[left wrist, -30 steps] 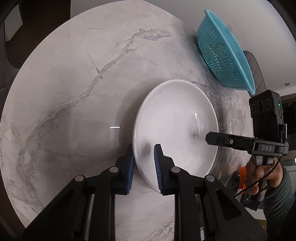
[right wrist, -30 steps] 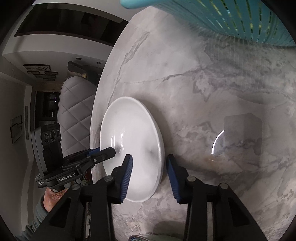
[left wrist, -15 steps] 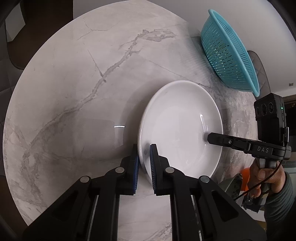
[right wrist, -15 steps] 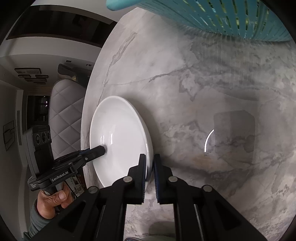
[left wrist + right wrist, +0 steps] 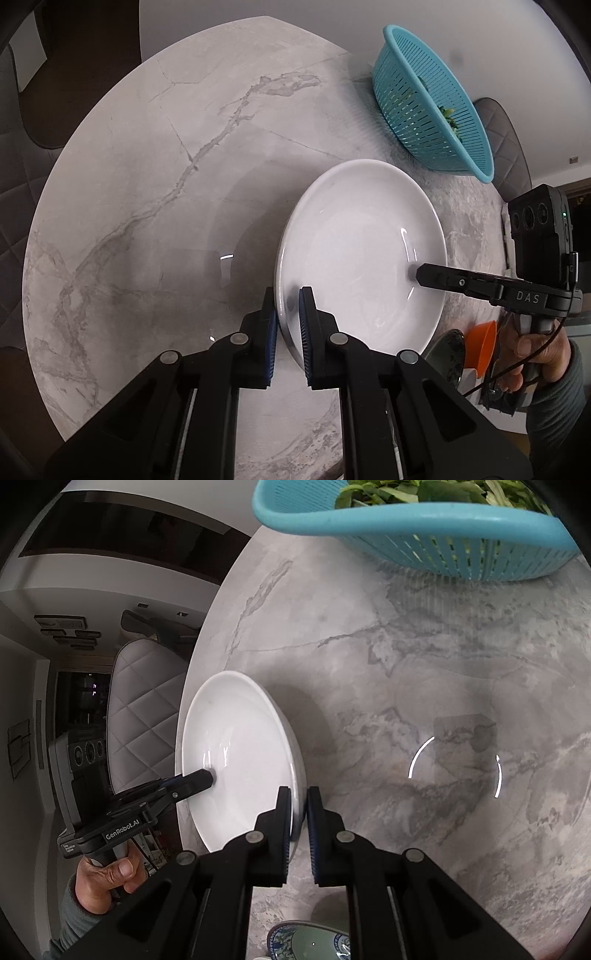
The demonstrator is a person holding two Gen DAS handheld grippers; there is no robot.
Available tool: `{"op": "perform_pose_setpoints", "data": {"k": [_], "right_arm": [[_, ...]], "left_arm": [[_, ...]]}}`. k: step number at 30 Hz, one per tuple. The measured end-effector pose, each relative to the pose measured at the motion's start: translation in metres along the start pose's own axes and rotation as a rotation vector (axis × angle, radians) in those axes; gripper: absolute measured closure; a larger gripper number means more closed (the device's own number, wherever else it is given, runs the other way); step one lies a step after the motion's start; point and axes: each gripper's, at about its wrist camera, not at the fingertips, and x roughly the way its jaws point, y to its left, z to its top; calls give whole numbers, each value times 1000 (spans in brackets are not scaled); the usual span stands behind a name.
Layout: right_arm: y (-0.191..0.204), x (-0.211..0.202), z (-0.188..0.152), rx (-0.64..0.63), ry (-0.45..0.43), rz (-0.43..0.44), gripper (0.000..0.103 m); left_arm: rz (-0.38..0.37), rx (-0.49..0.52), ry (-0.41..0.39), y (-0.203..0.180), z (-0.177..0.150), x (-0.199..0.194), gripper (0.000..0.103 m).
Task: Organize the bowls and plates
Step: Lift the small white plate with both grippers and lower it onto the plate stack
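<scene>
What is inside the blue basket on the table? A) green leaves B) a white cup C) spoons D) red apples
A: in the right wrist view, green leafy vegetables fill the blue basket, and bits of green show through its slots in the left wrist view.

I see one glossy white shallow plate, tilted off the marble, rim pinched on opposite sides.

Patterned bowl cut off below
</scene>
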Motion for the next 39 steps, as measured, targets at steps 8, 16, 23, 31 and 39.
{"op": "perform_pose_setpoints", "data": {"k": [8,16,23,31,39], "right_arm": [[19,-24,-31,-15,-9,9,92],[28,-48,-79,-11,-25,27,92],[34,-64,-125,-10,-38,30,91],[30,-72,-179,4,-35,43,90],[13,-72,-241,53,-37,49,89]], "left_arm": [[2,39,-13,-22,-35,-37,93],[-31,56,-3,-42,-98,-62,93],[-56,64,11,-55,-158,-73,93],[-77,66,40,-65,-235,-79,93],[-112,53,85,-73,-304,-65,93]]}}
